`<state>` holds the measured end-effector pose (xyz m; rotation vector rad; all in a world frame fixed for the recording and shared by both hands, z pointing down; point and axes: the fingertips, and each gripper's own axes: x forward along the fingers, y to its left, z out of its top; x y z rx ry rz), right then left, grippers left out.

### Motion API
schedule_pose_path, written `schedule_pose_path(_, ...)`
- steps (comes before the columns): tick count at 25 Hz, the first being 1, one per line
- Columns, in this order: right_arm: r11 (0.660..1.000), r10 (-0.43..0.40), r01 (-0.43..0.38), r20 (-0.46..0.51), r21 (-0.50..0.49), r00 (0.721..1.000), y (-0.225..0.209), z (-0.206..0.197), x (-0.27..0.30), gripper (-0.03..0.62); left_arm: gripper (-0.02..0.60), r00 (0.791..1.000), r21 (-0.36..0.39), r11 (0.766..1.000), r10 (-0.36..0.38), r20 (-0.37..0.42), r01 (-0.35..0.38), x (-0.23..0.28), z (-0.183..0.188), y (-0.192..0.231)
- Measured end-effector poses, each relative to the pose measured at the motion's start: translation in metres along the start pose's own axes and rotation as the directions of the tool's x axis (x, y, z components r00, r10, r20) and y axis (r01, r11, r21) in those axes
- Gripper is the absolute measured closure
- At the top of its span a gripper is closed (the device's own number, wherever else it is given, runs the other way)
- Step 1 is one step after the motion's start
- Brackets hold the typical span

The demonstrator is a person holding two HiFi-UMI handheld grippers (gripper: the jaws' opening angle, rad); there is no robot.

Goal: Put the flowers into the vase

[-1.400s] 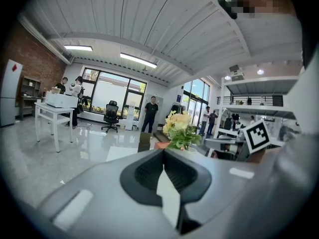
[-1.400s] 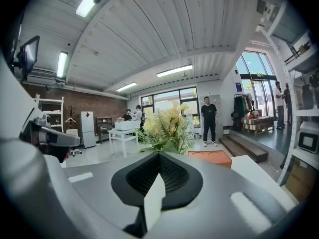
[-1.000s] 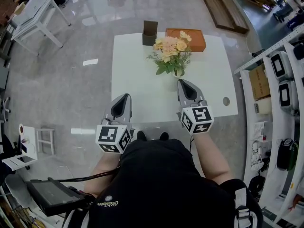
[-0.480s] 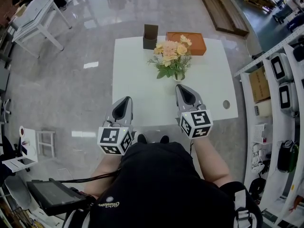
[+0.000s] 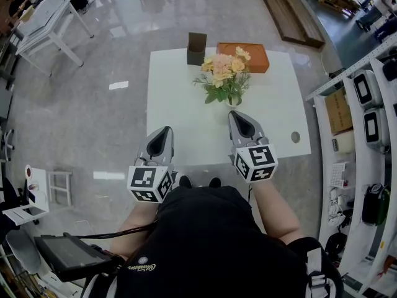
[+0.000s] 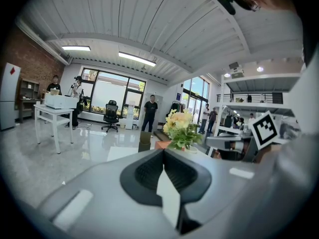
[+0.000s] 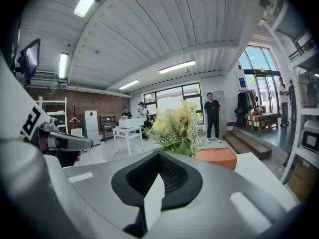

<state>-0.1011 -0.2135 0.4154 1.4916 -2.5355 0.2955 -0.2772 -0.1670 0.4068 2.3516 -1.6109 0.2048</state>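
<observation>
A bunch of peach and yellow flowers (image 5: 223, 74) with green leaves stands in a small white vase (image 5: 232, 102) near the middle of the white table (image 5: 180, 104). My left gripper (image 5: 166, 130) hovers over the table's near edge, shut and empty, well left of the vase. A short way in front of the vase, my right gripper (image 5: 235, 114) is also shut with nothing in it. The flowers (image 6: 180, 128) rise past the shut left gripper (image 6: 163, 151) in the left gripper view. In the right gripper view the flowers (image 7: 174, 126) stand just beyond the right gripper (image 7: 159, 153).
A dark brown box (image 5: 196, 47) and an orange box (image 5: 243, 52) sit at the table's far edge. A round hole (image 5: 295, 136) marks the table's right side. Shelves (image 5: 366, 110) stand to the right. People (image 6: 150, 112) stand far off in the room.
The head view has shifted slightly. Both grippers stay where they were, shut, and the flowers have not moved.
</observation>
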Motion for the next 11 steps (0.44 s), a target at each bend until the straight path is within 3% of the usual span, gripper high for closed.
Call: schedule_pose_path(11, 1.000, 0.007, -0.007, -0.014, -0.006, 1.000, 0.0022, -0.0017, 0.0038, 0.595, 0.575, 1.000, -0.004, 1.000, -0.004, -0.002, 0.004, 0.0023, -0.0006, 0.0012)
